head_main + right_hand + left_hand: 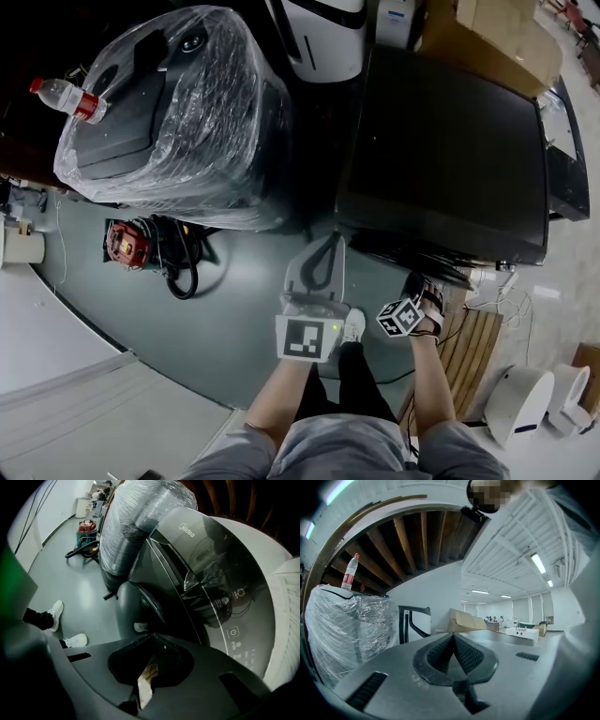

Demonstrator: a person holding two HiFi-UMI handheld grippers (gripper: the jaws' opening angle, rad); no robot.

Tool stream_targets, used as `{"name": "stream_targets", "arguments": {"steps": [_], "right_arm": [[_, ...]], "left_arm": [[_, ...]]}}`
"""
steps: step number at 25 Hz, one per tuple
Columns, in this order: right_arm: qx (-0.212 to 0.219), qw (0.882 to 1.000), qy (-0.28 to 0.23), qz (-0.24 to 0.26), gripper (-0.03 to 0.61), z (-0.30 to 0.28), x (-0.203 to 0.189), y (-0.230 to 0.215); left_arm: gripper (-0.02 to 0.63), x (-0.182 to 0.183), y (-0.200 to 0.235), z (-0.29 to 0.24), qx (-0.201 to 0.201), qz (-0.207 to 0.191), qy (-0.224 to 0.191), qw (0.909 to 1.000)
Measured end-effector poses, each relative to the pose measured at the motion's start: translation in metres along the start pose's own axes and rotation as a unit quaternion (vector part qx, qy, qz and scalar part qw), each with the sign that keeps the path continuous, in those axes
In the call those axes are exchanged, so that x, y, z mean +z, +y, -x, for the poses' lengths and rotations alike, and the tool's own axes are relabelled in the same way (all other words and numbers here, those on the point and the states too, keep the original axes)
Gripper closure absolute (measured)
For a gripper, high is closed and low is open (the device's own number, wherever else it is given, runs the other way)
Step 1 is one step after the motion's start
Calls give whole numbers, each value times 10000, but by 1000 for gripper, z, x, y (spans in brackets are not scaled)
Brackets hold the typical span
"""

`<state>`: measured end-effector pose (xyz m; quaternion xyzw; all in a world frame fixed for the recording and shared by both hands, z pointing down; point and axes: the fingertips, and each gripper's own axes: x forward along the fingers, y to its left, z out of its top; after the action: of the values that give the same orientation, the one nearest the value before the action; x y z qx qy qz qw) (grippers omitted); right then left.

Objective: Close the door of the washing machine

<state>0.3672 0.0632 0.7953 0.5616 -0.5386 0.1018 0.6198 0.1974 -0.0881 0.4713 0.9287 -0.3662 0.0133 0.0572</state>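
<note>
The dark Midea washing machine (450, 141) stands at the upper right of the head view. In the right gripper view its glossy front (211, 583) fills the right side, and the round door (138, 606) stands swung out from it, just beyond my right gripper (152, 638). That gripper is shut with nothing in it, low by the machine's front (424, 286). My left gripper (317, 267) is held left of the machine, away from the door. It points up and outward across the room. Its jaws (453, 637) are shut and hold nothing.
A plastic-wrapped machine (169, 122) with a water bottle (67, 97) on top stands left of the washer. A red vacuum (127, 244) with a hose lies on the floor. A wooden pallet (473, 347) and white items (525, 403) sit at the lower right. The person's shoe (353, 324) is below.
</note>
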Motion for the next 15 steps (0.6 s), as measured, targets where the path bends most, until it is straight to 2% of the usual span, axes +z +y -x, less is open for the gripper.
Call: {"name": "stream_targets", "arguments": {"steps": [5, 15], "right_arm": [[91, 9999, 124, -70, 578, -14, 3, -7], [-108, 9996, 57, -243, 578, -12, 2, -11]], "left_arm": [[615, 1, 9, 1, 91, -33, 3, 10000], [615, 8, 19, 7, 181, -26, -42, 9998]]}}
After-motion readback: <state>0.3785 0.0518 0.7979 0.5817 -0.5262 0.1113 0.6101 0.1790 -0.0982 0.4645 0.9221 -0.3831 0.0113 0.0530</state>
